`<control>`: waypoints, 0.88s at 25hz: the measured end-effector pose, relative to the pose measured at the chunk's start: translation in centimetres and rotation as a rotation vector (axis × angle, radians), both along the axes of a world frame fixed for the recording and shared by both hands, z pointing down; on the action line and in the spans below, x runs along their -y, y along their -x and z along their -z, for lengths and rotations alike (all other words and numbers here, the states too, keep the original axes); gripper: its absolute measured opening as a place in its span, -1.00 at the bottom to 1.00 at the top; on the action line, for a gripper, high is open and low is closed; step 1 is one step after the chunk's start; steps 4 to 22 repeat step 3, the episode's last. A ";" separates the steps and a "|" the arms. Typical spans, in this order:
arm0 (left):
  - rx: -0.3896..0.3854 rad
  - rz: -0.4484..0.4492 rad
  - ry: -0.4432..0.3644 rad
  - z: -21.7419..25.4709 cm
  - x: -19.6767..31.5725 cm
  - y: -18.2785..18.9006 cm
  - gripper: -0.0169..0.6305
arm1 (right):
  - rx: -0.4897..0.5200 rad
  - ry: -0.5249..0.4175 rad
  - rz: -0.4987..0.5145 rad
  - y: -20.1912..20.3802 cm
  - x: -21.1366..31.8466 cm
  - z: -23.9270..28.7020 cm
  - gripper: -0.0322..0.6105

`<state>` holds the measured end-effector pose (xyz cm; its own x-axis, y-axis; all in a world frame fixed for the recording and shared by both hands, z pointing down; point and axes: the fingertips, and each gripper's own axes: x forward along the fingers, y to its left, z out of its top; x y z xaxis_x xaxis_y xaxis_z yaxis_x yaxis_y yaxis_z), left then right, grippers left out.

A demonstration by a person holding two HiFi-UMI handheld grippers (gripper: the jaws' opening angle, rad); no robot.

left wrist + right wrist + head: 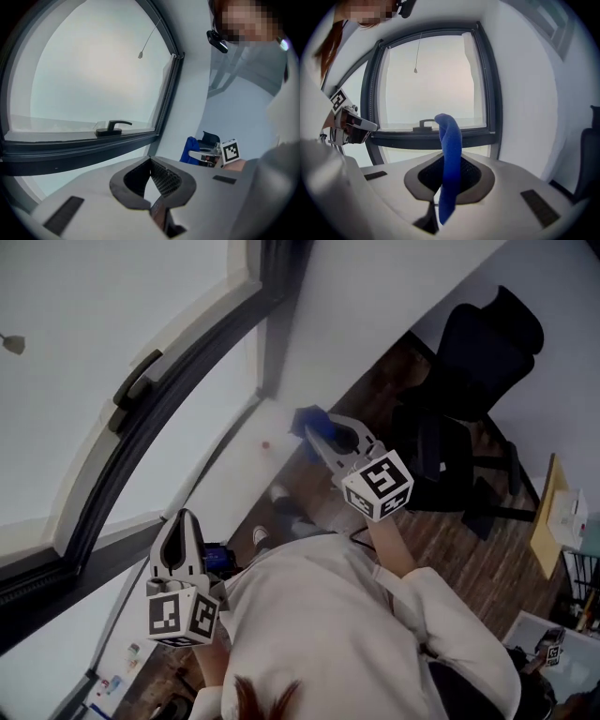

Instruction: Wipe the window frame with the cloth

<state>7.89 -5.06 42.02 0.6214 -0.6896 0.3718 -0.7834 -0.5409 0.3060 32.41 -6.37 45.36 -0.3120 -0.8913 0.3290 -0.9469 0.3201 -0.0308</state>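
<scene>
Grips the blue cloth [449,154] upright between the clamped jaws of the right hand-held gripper [314,435], arm stretched forward, close to the far right corner of the dark window frame [141,456], contact not discernible. Holds the left hand-held gripper [184,521] nearer and to the left, jaws together on nothing, beside the white sill [239,470]. Stands over wooden floor [469,549], black office chair [483,352] to the right.
</scene>
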 end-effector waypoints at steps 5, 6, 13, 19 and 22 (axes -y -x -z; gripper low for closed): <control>0.003 -0.020 -0.019 0.7 -1.1 1.0 -0.92 | 0.036 0.018 -0.001 1.8 -3.2 -0.2 -0.76; 0.003 -0.020 -0.019 0.7 -1.1 1.0 -0.92 | 0.036 0.018 -0.001 1.8 -3.2 -0.2 -0.76; 0.003 -0.020 -0.019 0.7 -1.1 1.0 -0.92 | 0.036 0.018 -0.001 1.8 -3.2 -0.2 -0.76; 0.003 -0.020 -0.019 0.7 -1.1 1.0 -0.92 | 0.036 0.018 -0.001 1.8 -3.2 -0.2 -0.76; 0.003 -0.020 -0.019 0.7 -1.1 1.0 -0.92 | 0.036 0.018 -0.001 1.8 -3.2 -0.2 -0.76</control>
